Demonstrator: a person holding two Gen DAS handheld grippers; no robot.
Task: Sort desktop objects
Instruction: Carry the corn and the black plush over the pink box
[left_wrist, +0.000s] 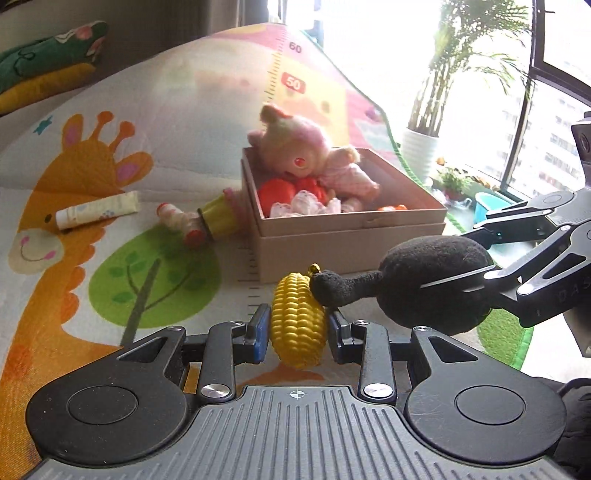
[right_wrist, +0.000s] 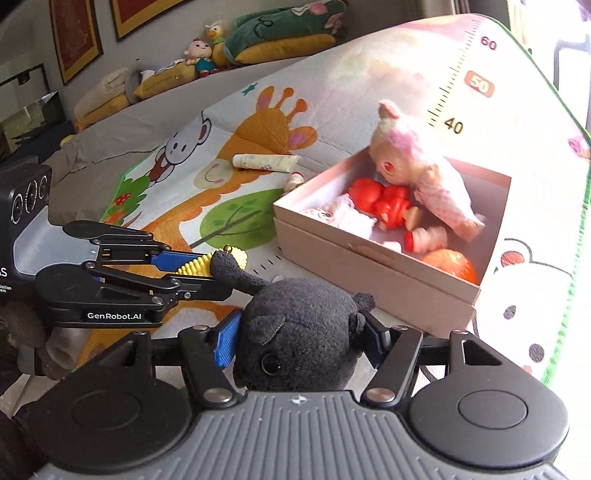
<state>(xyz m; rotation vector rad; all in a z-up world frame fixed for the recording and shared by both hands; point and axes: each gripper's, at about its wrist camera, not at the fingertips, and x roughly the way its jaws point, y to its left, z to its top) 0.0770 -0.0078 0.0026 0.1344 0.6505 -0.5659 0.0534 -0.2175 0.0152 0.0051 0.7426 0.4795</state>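
Left gripper (left_wrist: 298, 325) clamped on a yellow toy corn cob (left_wrist: 298, 319), blue pads pressed to both its sides; cob held clear above the play mat (left_wrist: 110, 221), near the front wall of the cardboard box (left_wrist: 343, 236). Right gripper (right_wrist: 297, 341) clamped on a black plush toy (right_wrist: 299, 332), pads sunk into its round body; one thin plush limb reaches across and touches the cob's top end. Both loads sit just beside each other, short of the box. Box open-topped; inside it a pink plush doll (left_wrist: 299, 155), red plastic toys (right_wrist: 384, 203) and an orange ball (right_wrist: 452, 267). On the mat, left of the box: a cream tube (left_wrist: 98, 212); a small bottle-shaped toy (left_wrist: 184, 221).
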